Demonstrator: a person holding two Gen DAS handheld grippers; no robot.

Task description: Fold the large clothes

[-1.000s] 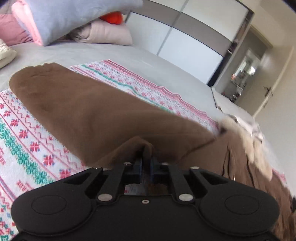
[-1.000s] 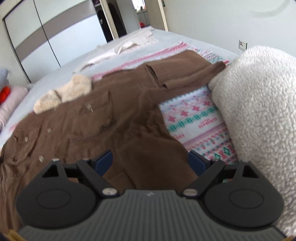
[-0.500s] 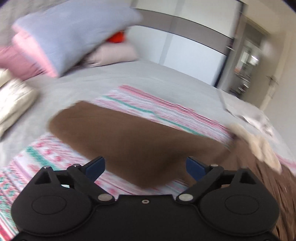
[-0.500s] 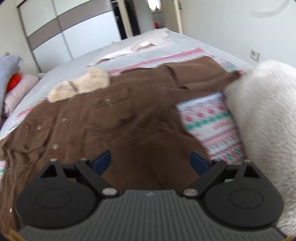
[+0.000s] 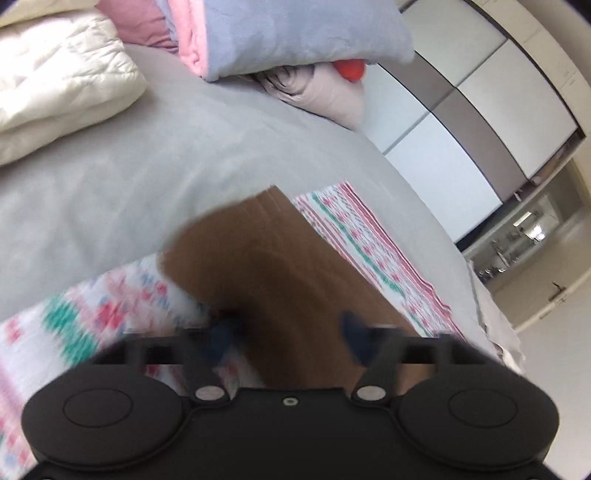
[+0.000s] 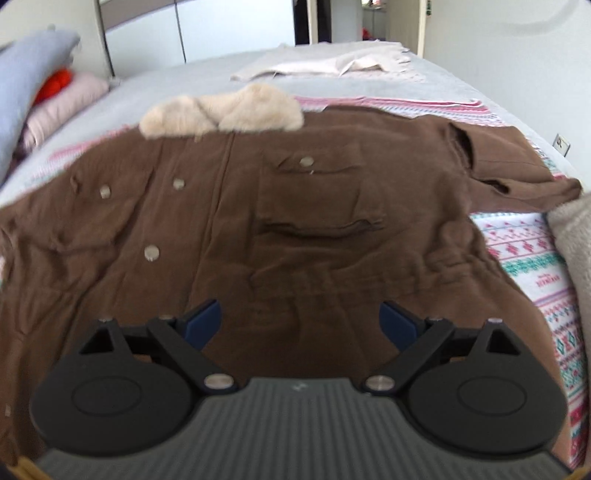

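Observation:
A large brown coat [image 6: 288, 221] with a cream fur collar [image 6: 225, 110] lies spread flat, front up, on a patterned blanket [image 6: 524, 251] on the bed. Its right sleeve [image 6: 509, 166] is folded near the blanket's edge. My right gripper [image 6: 301, 321] is open and empty just above the coat's lower part. In the left wrist view, the coat's other sleeve [image 5: 280, 266] lies flat, its cuff end toward the pillows. My left gripper [image 5: 288, 332] is open and empty over that sleeve; the view is motion-blurred.
Pillows and folded bedding [image 5: 277, 33] with a cream quilt [image 5: 62, 85] are piled at the bed's head. A fluffy white blanket [image 6: 576, 251] lies at the right. A pale garment [image 6: 332, 62] lies at the far end. A wardrobe [image 5: 491, 122] stands beyond the bed.
My left gripper let go of the brown sleeve, opened, and swung toward the sleeve's cuff end. My right gripper stayed open and moved left over the coat's middle.

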